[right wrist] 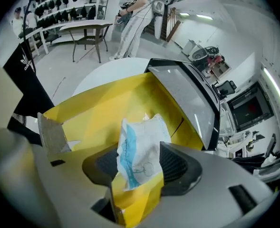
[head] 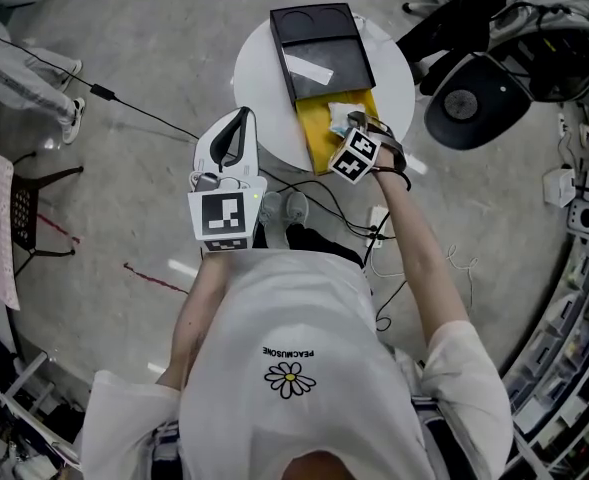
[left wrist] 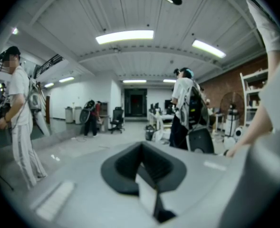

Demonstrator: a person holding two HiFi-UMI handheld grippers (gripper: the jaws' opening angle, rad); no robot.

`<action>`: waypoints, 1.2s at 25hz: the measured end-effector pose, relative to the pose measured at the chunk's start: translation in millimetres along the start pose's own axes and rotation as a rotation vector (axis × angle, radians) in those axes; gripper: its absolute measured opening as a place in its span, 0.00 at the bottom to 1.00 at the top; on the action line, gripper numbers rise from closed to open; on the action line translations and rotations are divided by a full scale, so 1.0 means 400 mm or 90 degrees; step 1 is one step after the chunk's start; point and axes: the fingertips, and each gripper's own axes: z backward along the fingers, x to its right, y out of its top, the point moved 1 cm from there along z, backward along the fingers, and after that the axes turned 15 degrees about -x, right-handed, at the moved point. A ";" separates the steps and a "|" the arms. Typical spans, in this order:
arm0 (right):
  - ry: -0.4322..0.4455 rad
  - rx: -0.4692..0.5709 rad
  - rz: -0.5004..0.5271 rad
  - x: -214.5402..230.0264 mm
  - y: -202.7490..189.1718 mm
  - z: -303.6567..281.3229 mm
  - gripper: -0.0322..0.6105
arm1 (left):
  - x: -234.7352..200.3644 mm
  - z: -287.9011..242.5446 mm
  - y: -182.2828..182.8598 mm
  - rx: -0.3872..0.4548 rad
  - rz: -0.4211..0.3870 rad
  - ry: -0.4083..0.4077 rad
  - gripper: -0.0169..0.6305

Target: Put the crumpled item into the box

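Note:
A crumpled white item with blue print [right wrist: 140, 148] hangs between the jaws of my right gripper [right wrist: 137, 167], just above the open yellow box [right wrist: 101, 108]. The jaws stand apart and the pads do not clamp it. In the head view the right gripper [head: 352, 126] is over the yellow box [head: 316, 133] on the round white table [head: 259, 68], with the crumpled item [head: 340, 113] at its tip. The box's black lid [head: 319, 53] lies open behind it. My left gripper [head: 242, 120] is held off the table's left edge, raised and level, shut with nothing in it [left wrist: 142, 167].
A black office chair [head: 474, 103] stands to the right of the table. Cables [head: 139, 113] run over the floor. A person's legs [head: 24, 83] are at the far left, and a black garment [right wrist: 28, 87] hangs beside the table.

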 end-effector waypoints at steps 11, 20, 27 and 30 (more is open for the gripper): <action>0.069 0.010 -0.040 -0.009 -0.013 0.014 0.52 | 0.014 0.014 -0.006 0.005 -0.005 -0.005 0.03; 0.079 0.033 -0.060 0.037 -0.010 0.048 0.59 | 0.018 0.002 0.016 0.020 -0.012 -0.014 0.03; 0.075 0.086 -0.068 0.121 0.007 0.151 0.62 | 0.047 -0.009 0.058 0.047 -0.028 -0.039 0.03; 0.037 0.121 -0.095 0.187 0.020 0.208 0.62 | 0.059 -0.019 0.079 0.064 -0.037 -0.052 0.03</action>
